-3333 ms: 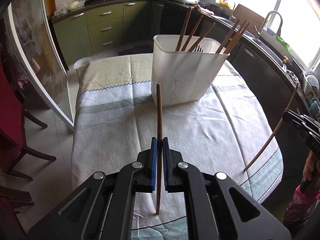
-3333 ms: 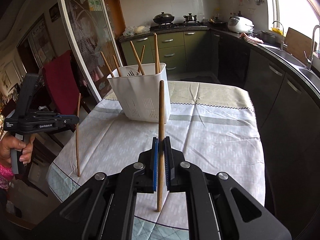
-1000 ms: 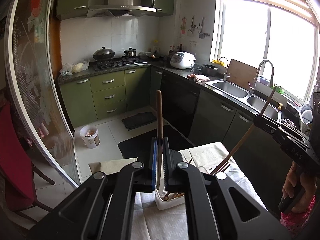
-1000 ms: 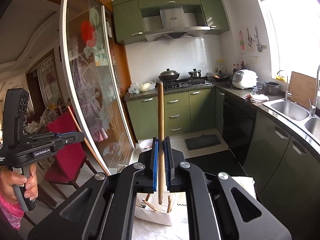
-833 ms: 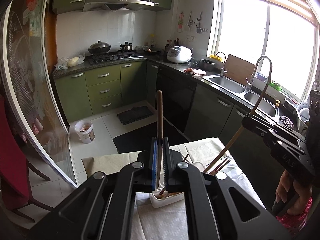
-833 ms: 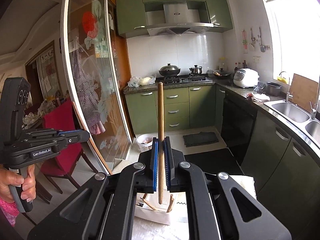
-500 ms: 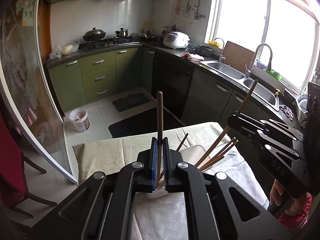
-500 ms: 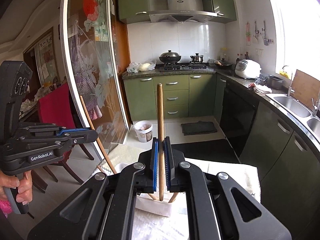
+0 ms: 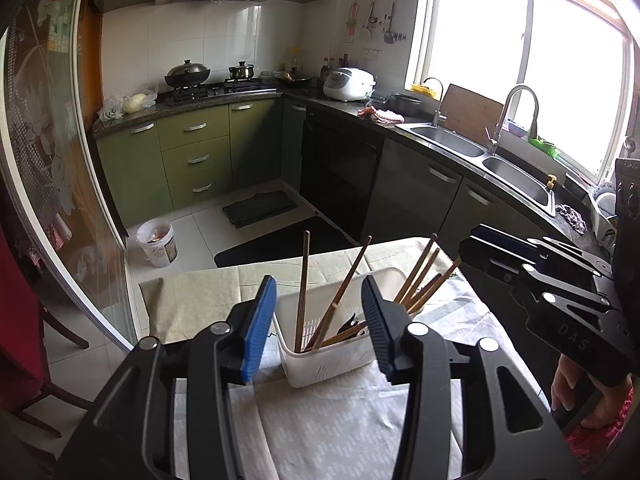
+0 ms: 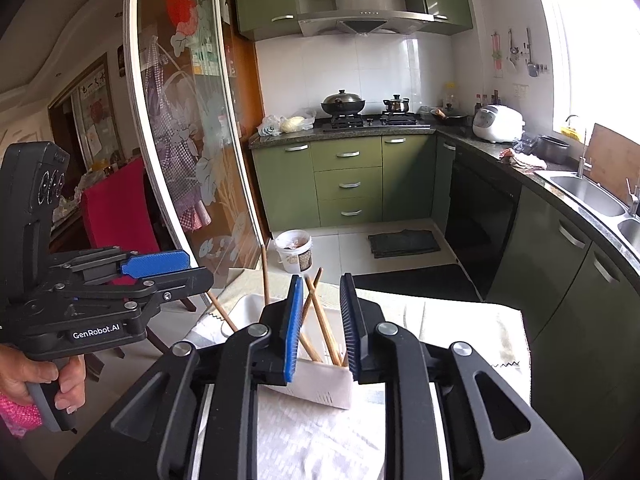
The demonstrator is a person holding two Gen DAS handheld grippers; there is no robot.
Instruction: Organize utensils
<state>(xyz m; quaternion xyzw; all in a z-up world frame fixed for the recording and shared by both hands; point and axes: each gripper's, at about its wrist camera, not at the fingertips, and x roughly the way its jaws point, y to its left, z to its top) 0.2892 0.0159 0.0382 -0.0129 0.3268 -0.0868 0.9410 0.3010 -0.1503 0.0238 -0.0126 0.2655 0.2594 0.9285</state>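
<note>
the worktop [image 9: 352, 432] is covered by a pale patterned cloth [image 9: 200, 300] with a zigzag seam. a white slotted holder [image 9: 332, 364] stands directly on the cloth, toward the far end, with wooden chopsticks [image 9: 302, 292] standing inside it.

Your left wrist view looks forward and down between its own tongs [image 9: 318, 326] from close above the white utensil basket [image 9: 340, 354] on the tabletop [image 9: 208, 300], facing the stove [image 9: 216, 89] and sink [image 9: 448, 141]. Your right wrist view faces likewise from nearer the glass door [image 10: 188, 128]. Both share basket, stove and cabinets, and each shows the other's tongs.
</note>
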